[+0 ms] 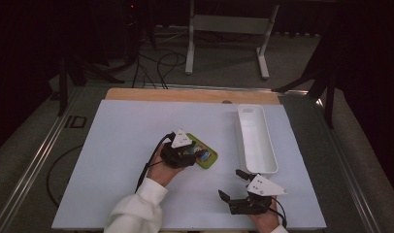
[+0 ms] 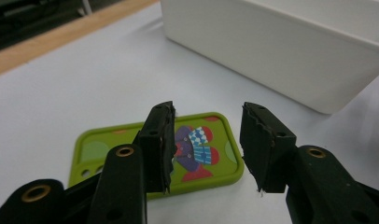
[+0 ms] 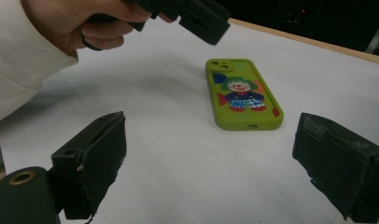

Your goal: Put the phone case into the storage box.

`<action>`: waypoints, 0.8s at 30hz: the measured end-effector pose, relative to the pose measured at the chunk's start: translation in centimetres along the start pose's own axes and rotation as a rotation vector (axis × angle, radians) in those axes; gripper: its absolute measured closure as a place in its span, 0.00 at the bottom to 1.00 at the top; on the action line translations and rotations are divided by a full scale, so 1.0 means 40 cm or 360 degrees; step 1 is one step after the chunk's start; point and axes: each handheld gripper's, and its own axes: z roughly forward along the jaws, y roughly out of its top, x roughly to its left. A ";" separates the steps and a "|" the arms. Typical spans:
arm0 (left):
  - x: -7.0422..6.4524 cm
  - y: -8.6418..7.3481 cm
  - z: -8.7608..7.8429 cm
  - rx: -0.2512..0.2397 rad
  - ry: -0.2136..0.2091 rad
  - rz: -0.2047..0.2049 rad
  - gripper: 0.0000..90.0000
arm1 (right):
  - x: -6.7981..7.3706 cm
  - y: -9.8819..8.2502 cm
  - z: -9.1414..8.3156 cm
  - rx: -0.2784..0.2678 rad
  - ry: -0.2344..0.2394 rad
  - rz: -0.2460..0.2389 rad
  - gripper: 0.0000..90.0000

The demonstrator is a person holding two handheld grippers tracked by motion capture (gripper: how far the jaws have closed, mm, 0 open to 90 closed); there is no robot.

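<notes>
A green phone case (image 1: 207, 158) with a clown picture lies flat near the middle of the white mat. My left gripper (image 1: 189, 156) hovers just above its left end. In the left gripper view the case (image 2: 108, 149) lies beneath the jaws of the left gripper (image 2: 208, 140), which stand partly apart without touching it. My right gripper (image 1: 231, 184) rests open near the front right of the mat, pointing left. From the right gripper view the case (image 3: 243, 98) lies ahead of its wide-open jaws (image 3: 206, 154), with the left hand and gripper (image 3: 197, 21) above.
A long white tray (image 1: 257, 145) stands empty to the right of the case, its near wall (image 2: 281, 51) close behind the left gripper. A wooden strip (image 1: 185, 94) runs along the table's far edge. Cables and a metal stand sit on the floor beyond.
</notes>
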 end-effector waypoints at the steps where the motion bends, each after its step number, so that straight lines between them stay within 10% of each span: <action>1: 0.004 -0.004 0.010 0.0020 -0.0031 -0.0025 0.66 | 0.000 0.000 0.000 0.0001 -0.0002 0.0001 0.11; 13: -0.003 -0.010 0.055 0.0143 -0.0099 -0.0031 0.97 | 0.000 -0.001 0.000 0.0005 -0.0007 0.0000 0.11; 24: -0.017 -0.006 0.091 0.0232 -0.0074 -0.0023 0.99 | -0.002 -0.001 -0.001 0.0004 -0.0015 0.0000 0.11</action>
